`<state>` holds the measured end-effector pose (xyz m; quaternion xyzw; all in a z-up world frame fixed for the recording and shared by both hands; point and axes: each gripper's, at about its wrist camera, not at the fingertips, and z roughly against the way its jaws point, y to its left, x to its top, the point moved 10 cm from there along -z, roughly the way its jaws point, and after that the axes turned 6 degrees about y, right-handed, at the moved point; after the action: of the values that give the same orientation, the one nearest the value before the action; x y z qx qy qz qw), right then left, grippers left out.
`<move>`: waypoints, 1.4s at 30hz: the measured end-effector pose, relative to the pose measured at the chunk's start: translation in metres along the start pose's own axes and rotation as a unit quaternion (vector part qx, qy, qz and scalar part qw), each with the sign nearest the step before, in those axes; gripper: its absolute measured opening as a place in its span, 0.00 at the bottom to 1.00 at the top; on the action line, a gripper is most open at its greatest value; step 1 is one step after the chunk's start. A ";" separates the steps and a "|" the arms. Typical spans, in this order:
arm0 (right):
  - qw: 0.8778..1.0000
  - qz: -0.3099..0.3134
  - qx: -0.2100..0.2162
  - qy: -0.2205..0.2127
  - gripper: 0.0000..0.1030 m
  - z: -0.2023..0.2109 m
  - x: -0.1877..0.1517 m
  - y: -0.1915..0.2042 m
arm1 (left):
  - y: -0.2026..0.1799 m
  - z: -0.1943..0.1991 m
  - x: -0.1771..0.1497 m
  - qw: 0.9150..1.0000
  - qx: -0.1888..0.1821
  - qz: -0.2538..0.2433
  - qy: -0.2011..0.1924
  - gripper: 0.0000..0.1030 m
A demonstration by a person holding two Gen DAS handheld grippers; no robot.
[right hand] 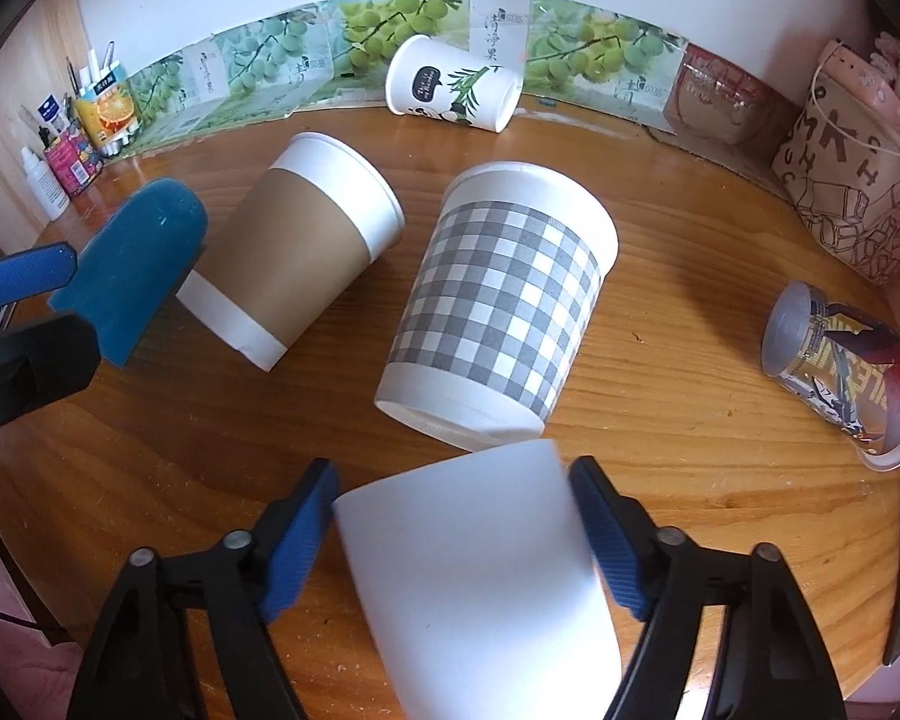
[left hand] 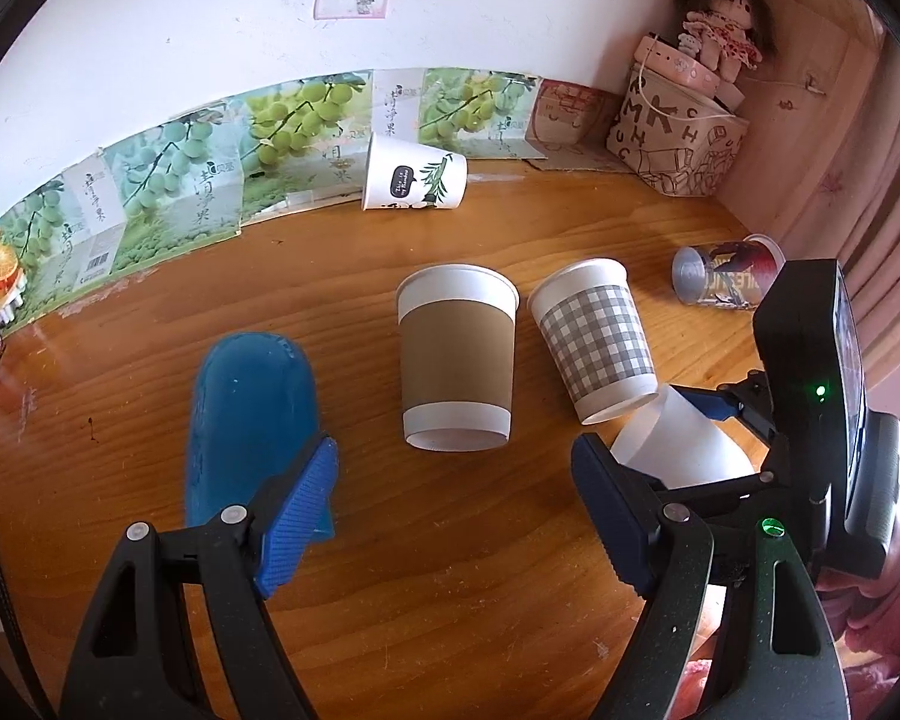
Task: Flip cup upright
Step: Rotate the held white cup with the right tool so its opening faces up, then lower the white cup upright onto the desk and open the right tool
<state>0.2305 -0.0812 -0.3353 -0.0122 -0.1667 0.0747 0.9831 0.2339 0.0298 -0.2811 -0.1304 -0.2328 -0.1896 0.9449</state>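
Note:
A plain white cup (right hand: 480, 564) lies between the blue pads of my right gripper (right hand: 450, 540), which is shut on it, base end pointing forward; it also shows in the left wrist view (left hand: 678, 444). My left gripper (left hand: 456, 516) is open over the wooden table (left hand: 450, 600), holding nothing. A blue cup (left hand: 252, 414) lies on its side by its left finger. A brown-sleeved cup (left hand: 457, 354) and a grey checked cup (left hand: 597, 342) lie on the table ahead.
A white cup with a bamboo print (left hand: 414, 175) lies by the back wall. A printed plastic cup (left hand: 729, 273) lies at the right. A patterned bag (left hand: 678, 138) with a doll (left hand: 720, 18) stands in the back right corner. Bottles and cartons (right hand: 72, 138) stand at the left.

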 end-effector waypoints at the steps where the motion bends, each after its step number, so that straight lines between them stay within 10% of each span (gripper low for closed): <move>1: 1.000 -0.001 -0.001 0.000 0.73 0.000 0.000 -0.001 | -0.001 0.000 0.001 1.000 -0.001 -0.003 0.001 0.80; 42: 0.987 -0.095 -0.003 -0.128 0.68 0.078 0.002 -0.015 | -0.007 0.052 0.023 0.989 0.042 -0.108 -0.092 0.80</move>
<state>0.2086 -0.0960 -0.2608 0.0108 -0.2915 -0.0189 0.9563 0.2298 0.0343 -0.2240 -0.0822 -0.3395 -0.2675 0.8980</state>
